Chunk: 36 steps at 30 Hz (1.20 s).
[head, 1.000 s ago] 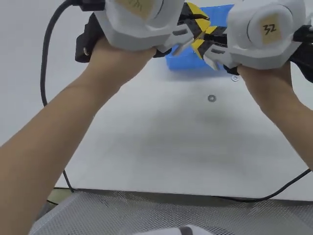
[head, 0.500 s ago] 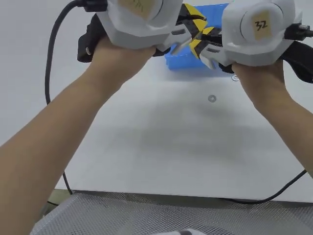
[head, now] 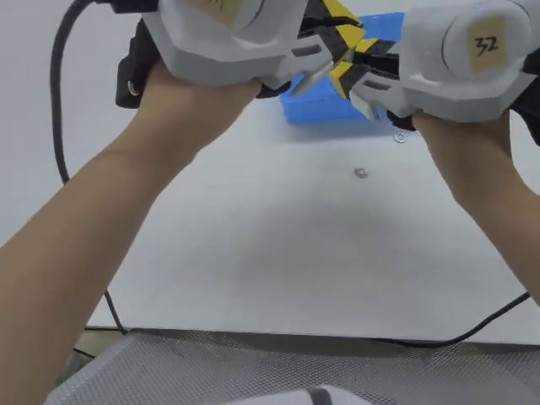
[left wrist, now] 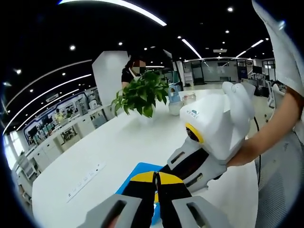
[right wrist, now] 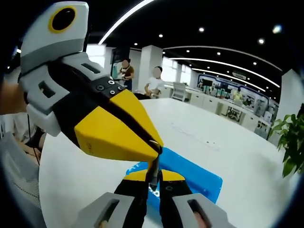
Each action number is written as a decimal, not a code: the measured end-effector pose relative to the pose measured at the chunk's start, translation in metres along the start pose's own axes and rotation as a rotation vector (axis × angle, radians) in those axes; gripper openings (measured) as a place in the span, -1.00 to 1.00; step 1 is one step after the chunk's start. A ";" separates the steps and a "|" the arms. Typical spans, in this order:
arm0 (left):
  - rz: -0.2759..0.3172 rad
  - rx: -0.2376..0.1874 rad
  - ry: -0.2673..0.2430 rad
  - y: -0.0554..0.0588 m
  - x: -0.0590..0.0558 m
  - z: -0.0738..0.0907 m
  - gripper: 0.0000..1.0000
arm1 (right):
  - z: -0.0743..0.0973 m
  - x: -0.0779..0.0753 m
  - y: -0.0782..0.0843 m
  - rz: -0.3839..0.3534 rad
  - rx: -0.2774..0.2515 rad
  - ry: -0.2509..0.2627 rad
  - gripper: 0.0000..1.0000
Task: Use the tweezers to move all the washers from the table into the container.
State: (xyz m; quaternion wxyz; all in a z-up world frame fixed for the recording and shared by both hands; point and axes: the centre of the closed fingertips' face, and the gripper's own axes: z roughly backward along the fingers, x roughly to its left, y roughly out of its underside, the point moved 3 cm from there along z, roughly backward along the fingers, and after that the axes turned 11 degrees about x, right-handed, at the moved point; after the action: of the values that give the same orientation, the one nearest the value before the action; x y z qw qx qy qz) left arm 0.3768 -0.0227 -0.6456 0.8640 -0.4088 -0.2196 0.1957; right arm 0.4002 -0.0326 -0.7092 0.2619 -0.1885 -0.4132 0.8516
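A grey mesh surface and a black cable edge the near side of a white table. Above it, a person's left hand and right hand hold two white tools nose to nose. The left gripper has its yellow-tipped jaws pressed together. In the right gripper view a thin grey metal strip, apparently the tweezers, runs from that tip down into the right gripper. The right gripper's jaws are closed on the strip, with a narrow slit between them. Both tools appear to pinch it.

Beyond the hands, one washer lies alone on the bare tabletop. A second washer sits just under the right tool, near the container. This blue box stands on the table directly below the meeting tips.

Farther off, a leafy plant stands on the long white table, and two people stand at its far end under ceiling lights.
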 end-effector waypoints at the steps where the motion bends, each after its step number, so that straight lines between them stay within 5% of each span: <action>1: 0.000 -0.007 0.005 -0.003 -0.002 0.002 -1.00 | 0.005 0.002 -0.001 0.000 -0.005 0.001 -0.91; 8: -0.026 -0.020 0.067 -0.009 -0.028 0.014 -1.00 | 0.030 0.012 0.009 0.017 -0.002 -0.009 -0.89; 20: 0.005 0.034 0.124 0.015 -0.056 0.000 -1.00 | 0.030 0.034 0.048 -0.050 0.085 -0.060 -0.87; 36: 0.052 0.090 0.160 0.033 -0.063 -0.016 -1.00 | 0.017 0.037 0.071 -0.151 0.138 -0.107 -0.87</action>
State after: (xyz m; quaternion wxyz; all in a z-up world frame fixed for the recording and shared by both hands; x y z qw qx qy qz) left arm 0.3283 -0.0462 -0.6945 0.8909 -0.3893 -0.1300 0.1945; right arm 0.3406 -0.0574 -0.7595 0.3151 -0.0927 -0.3799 0.8648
